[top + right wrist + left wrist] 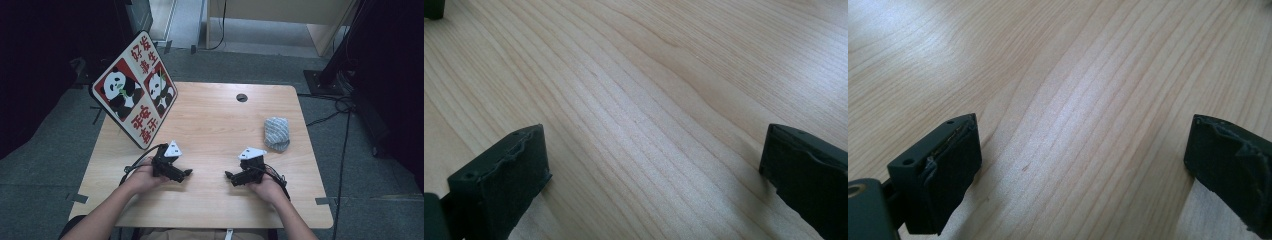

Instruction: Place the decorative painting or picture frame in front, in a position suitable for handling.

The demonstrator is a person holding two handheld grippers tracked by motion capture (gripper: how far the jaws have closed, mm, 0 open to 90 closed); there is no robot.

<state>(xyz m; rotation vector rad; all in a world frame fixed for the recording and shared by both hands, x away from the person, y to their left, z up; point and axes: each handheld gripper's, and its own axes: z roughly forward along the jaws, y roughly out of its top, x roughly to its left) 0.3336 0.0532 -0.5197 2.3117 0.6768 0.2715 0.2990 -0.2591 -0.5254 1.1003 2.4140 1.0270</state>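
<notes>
Both hands rest on the wooden table (210,120) near its front edge, each holding a black gripper. My left gripper (187,172) points toward the right one, and my right gripper (227,175) points back at it, a short gap apart. In the left gripper view the left gripper (1083,160) stands open over bare wood, nothing between its pads. The right gripper (656,165) in its own view is likewise open wide above bare tabletop. A rolled grey striped cloth (276,133) lies at the right side of the table, beyond the right gripper.
A board with panda pictures and red characters (135,90) leans at the table's left rear corner. A small round cable hole (242,97) sits near the far edge. Cables trail over the floor at the right (340,107).
</notes>
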